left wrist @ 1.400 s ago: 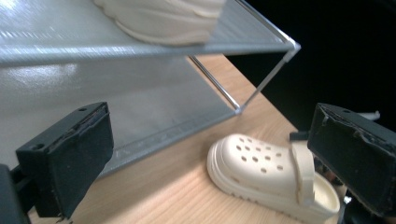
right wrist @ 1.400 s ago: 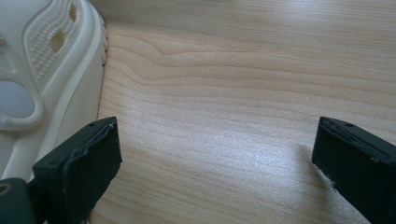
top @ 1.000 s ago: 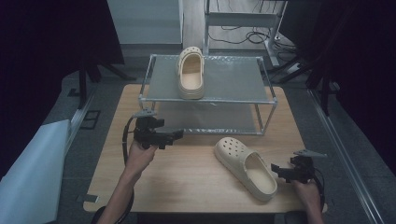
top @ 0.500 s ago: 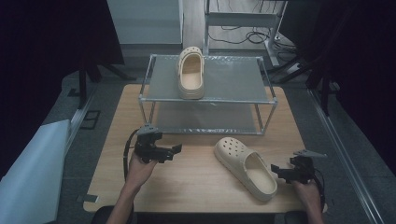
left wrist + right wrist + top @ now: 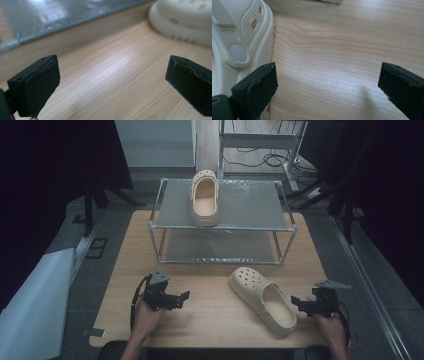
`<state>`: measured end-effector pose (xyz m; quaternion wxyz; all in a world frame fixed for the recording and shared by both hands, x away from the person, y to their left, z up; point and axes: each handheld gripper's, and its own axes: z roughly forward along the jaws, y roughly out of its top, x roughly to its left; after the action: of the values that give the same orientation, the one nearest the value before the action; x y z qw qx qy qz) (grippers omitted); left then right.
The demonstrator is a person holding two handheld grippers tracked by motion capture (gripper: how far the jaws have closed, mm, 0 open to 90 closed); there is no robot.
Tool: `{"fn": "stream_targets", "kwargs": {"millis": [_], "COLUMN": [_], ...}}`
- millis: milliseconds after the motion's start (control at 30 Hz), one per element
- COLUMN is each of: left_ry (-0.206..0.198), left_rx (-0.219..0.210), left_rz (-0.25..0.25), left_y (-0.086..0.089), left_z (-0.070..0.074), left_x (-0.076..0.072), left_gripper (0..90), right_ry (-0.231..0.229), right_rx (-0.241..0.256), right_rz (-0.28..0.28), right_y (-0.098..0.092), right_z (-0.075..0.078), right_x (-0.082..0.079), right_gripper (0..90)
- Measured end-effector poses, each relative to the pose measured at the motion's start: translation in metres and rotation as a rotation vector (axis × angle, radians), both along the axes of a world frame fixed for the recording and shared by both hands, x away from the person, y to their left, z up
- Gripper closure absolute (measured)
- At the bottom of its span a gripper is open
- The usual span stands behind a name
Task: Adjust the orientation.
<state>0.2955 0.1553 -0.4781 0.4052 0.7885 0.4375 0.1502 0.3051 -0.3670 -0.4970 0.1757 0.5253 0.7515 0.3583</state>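
Going left to right: the left gripper (image 5: 176, 300) sits low over the wooden table (image 5: 215, 320) at about 7 o'clock, held in the person's left hand (image 5: 146, 312), jaws spread wide apart with nothing between them. In the left gripper view they frame bare wood, with the bottom shelf of the rack off at 11 o'clock and the toe of the loose clog (image 5: 185, 22) at 1 o'clock, so it's pointed roughly toward that shoe but well clear of it. Behind it, at 12 o'clock on the table, is the two-shelf metal rack (image 5: 222, 222), and one cream clog (image 5: 204, 200) is parked on the top shelf toward its left side, toe pointing away from the person. The other clog (image 5: 264, 301) lies on the table around 5 o'clock, angled with its toe toward the rack and heel toward the front edge. Looks like a pair, so the guess is this one belongs up next to its mate, which would explain why space is left on the shelf. The right gripper (image 5: 300, 304) is just beside that clog's heel, jaws also wide apart and empty; in the right gripper view the strap rivet (image 5: 238, 53) sits right by one jaw, probably lined up for a grab.
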Motion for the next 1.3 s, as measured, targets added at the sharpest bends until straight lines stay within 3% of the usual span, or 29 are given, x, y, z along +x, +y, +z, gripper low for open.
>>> {"fn": "stream_targets", "kwargs": {"millis": [300, 467, 633, 767, 933, 1100, 1300], "left_ry": [0.014, 0.017, 0.022, 0.023, 0.025, 0.028, 0.032], "left_rx": [0.081, 0.079, 0.086, 0.087, 0.082, 0.081, 0.085], "left_rz": [0.001, 0.002, -0.002, -0.003, -0.003, -0.005, -0.009], "left_y": [-0.007, -0.009, -0.011, -0.011, -0.01, -0.01, -0.011], "left_z": [-0.019, -0.022, -0.025, -0.025, -0.026, -0.026, -0.027], "left_x": [-0.004, -0.004, -0.004, -0.004, -0.004, -0.004, -0.004], "left_gripper": [0.0, 0.0, 0.0, 0.0, 0.0, 0.0, 0.0], "right_ry": [-0.027, -0.044, -0.047, -0.044, -0.021, 0.022, 0.02], "right_rx": [0.004, 0.022, 0.036, -0.004, -0.066, -0.076, -0.064], "right_rz": [-0.01, -0.005, 0.048, 0.071, 0.035, 0.064, 0.09], "right_y": [-0.002, 0.0, 0.011, 0.019, 0.015, 0.017, 0.024], "right_z": [0.014, 0.024, 0.035, 0.034, 0.027, 0.018, 0.016], "right_x": [-0.006, -0.011, -0.017, -0.017, -0.012, -0.009, -0.011], "right_gripper": [2.1, 2.2, 3.0, 3.7, 5.8, 6.6, 7.2]}}
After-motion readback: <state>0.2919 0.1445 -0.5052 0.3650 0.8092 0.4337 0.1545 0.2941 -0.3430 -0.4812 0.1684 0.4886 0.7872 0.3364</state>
